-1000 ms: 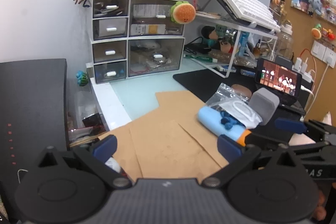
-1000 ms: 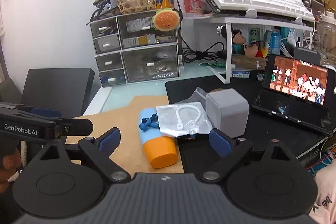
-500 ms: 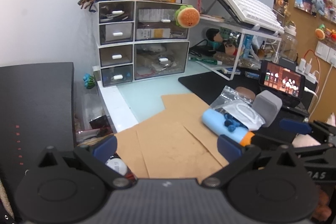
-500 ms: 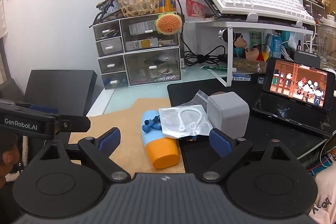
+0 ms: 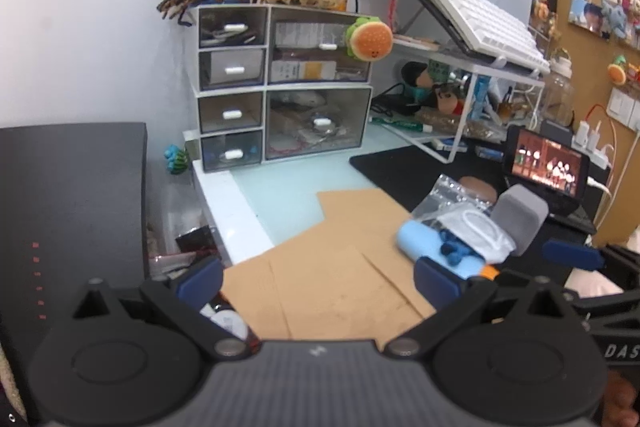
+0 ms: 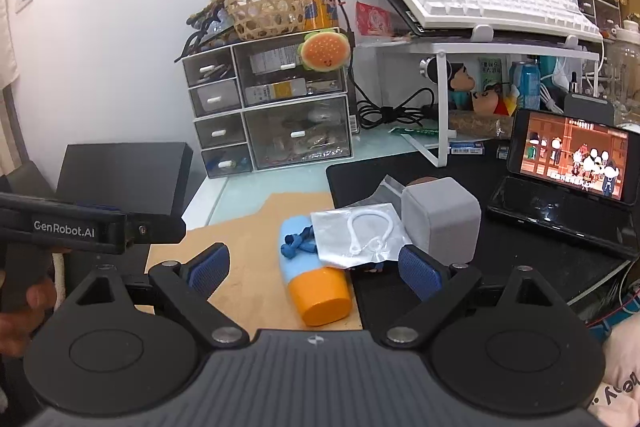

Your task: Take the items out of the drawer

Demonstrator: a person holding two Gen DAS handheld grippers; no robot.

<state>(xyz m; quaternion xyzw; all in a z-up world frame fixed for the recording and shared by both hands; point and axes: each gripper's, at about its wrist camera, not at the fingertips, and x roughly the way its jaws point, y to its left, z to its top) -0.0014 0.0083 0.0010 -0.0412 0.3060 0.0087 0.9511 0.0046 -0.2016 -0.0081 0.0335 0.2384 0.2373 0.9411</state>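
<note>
Drawer unit (image 6: 268, 115) shut, clutter inside, wicker basket (image 6: 264, 13) on top

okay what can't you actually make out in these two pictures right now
- Drawer unit, both views: the contents show only as blurred shapes behind translucent fronts.
- Blue-and-orange bottle, right wrist view: the silver pouch covers part of it; no label is visible.
- Left tool, right wrist view: its tips are cut off by the frame.

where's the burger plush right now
The burger plush hangs at the upper right corner of the drawer unit, just below the woven basket and left of the white keyboard stand, in both wrist views.
</note>
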